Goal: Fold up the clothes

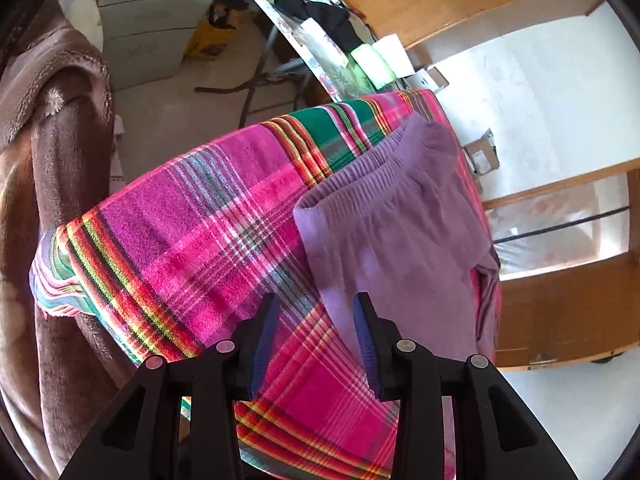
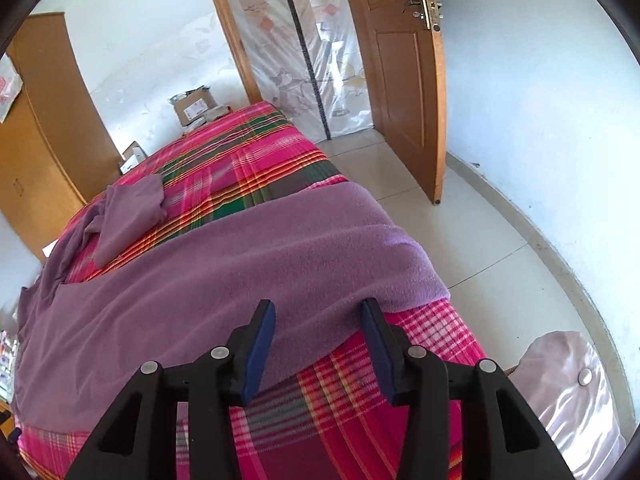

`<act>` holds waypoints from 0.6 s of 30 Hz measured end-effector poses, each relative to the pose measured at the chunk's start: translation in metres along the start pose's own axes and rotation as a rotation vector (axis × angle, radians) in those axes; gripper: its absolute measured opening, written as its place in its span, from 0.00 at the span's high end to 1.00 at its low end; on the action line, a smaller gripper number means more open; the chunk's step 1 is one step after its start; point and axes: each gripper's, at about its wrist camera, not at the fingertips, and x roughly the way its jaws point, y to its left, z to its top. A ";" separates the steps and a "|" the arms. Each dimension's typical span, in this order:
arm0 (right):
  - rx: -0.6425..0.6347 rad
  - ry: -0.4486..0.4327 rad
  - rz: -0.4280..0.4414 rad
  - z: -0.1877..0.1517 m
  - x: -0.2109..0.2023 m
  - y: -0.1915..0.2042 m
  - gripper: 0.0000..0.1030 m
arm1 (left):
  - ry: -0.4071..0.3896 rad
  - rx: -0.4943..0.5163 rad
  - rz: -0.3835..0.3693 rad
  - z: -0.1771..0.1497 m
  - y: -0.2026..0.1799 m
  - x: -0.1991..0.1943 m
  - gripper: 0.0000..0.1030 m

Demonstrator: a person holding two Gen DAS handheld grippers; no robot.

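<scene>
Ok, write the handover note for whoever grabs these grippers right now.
Left gripper: open, empty, poised at the edge of the purple garment.
Right gripper: open, empty, over the near hem of the garment.
The garment lies spread flat on the plaid bedspread, with one sleeve already turned in at the far side.
Done: laid out, maybe a first sleeve fold.
Left: grip the near edge and fold the body over.
</scene>
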 end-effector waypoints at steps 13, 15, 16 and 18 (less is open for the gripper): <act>0.019 -0.034 -0.033 -0.001 0.002 -0.002 0.95 | -0.042 -0.022 0.009 0.010 -0.010 0.014 0.61; 0.029 -0.049 -0.024 -0.004 -0.001 -0.004 0.95 | -0.049 -0.007 0.017 0.009 -0.012 0.014 0.61; 0.037 -0.054 -0.018 -0.004 -0.003 -0.005 0.95 | -0.052 -0.001 0.023 0.009 -0.013 0.014 0.61; 0.056 -0.061 -0.006 -0.007 -0.008 -0.009 0.95 | -0.057 0.010 0.034 0.008 -0.015 0.014 0.61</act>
